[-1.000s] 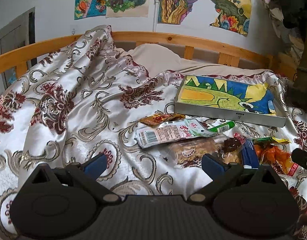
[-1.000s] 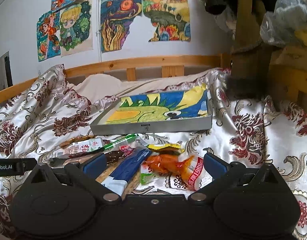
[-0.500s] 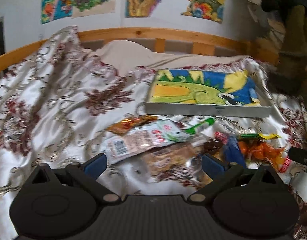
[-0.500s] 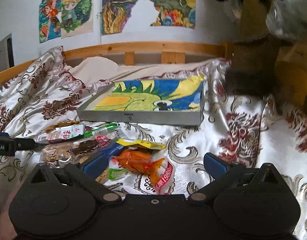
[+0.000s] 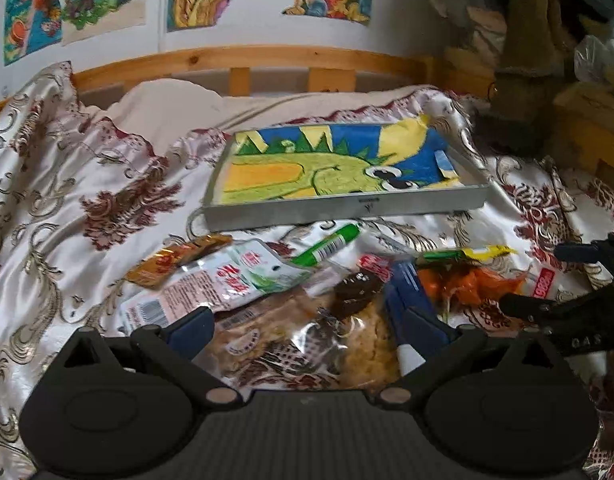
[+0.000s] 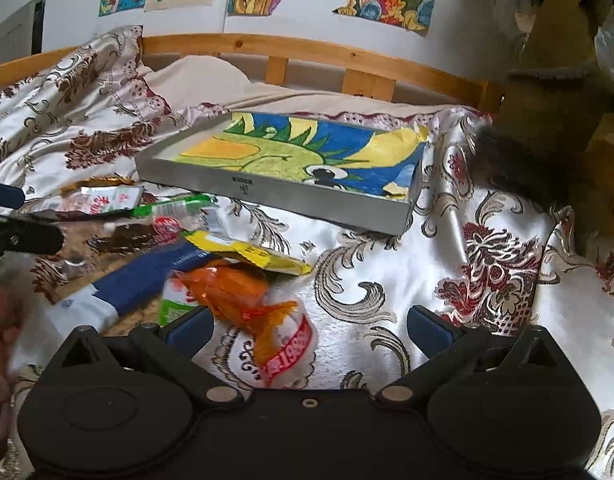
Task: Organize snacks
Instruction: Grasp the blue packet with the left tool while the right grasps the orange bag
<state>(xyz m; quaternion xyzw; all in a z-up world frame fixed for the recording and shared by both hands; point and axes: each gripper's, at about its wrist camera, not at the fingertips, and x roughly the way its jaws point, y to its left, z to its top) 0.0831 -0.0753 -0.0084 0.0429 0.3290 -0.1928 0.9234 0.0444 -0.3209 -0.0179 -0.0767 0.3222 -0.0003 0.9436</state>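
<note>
A pile of snack packets lies on the patterned bedspread. My left gripper [image 5: 307, 326] is open, low over a clear pack of brown biscuits [image 5: 299, 340], with a white-pink packet [image 5: 215, 284] at its left finger and a blue packet [image 5: 407, 300] at its right finger. My right gripper [image 6: 309, 330] is open, right over an orange-and-white snack bag [image 6: 259, 308], beside a yellow packet [image 6: 251, 254] and the blue packet [image 6: 155, 276]. A grey tray [image 5: 347, 210] lined with a dinosaur drawing lies behind the pile; it also shows in the right wrist view [image 6: 275, 196].
A wooden bed rail [image 5: 267, 60] runs behind the tray, with a cream pillow [image 5: 171, 100] in front of it. A brown plush toy [image 6: 555, 60] and stacked items stand at the right. The right gripper's fingers [image 5: 579, 308] show at the left view's right edge.
Both grippers have moved forward and down onto the snack pile. The left one swung right over the biscuits; the right one closed in over the orange bag. Both stay open.
</note>
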